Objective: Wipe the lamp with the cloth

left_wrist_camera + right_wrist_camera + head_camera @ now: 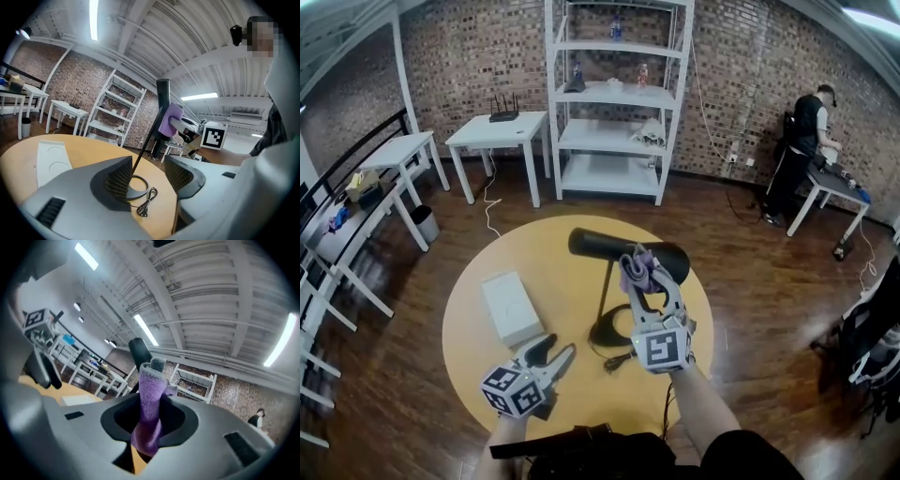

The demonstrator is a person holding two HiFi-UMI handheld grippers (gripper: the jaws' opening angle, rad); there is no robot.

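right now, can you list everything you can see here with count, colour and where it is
table: 1, yellow, round, middle of the room
lamp: 1, black, standing on the table
cord: 1, black, bundled beside the lamp base
flat box: 1, white, on the table left of the lamp
cloth: 1, purple, up by the lamp head
shelf unit: 1, white, against the brick wall
small table: 1, white, left of the shelf unit
router: 1, black, on the small table
person: 1, dark clothes, far right
left gripper: 1, grey, open, empty
right gripper: 1, grey, shut on the cloth
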